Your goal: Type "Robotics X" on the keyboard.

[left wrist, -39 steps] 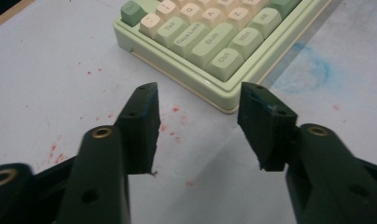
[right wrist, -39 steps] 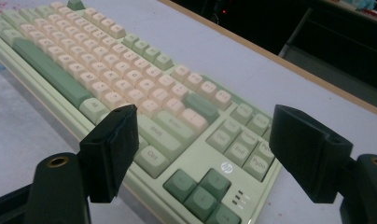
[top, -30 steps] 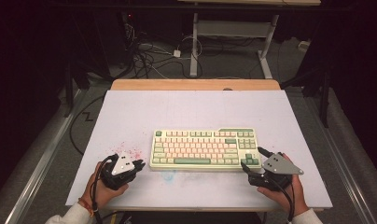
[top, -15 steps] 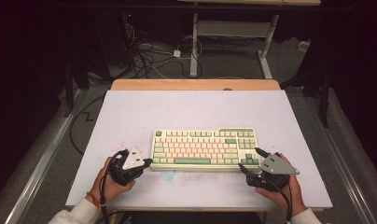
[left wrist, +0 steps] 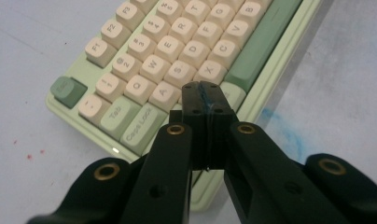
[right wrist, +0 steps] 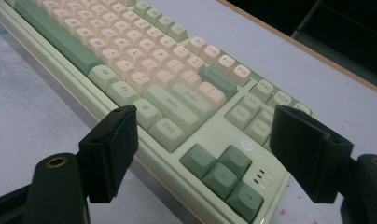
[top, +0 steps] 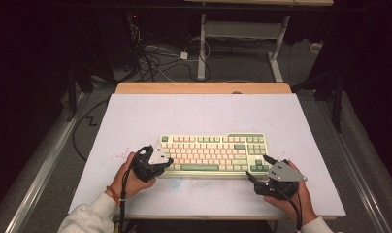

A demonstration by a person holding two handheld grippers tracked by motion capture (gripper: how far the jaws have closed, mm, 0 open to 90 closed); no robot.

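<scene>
Two grippers at keyboard [top: 213, 153]: left gripper [left wrist: 206, 100] fingers together over corner; right gripper [right wrist: 200, 154] fingers apart.

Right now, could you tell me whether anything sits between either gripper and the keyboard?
Nothing visible does. The left gripper, jaws shut, hangs directly over the keyboard at its lower left keys. The right gripper, jaws open, faces the arrow-key corner with only bare table beside it.
</scene>
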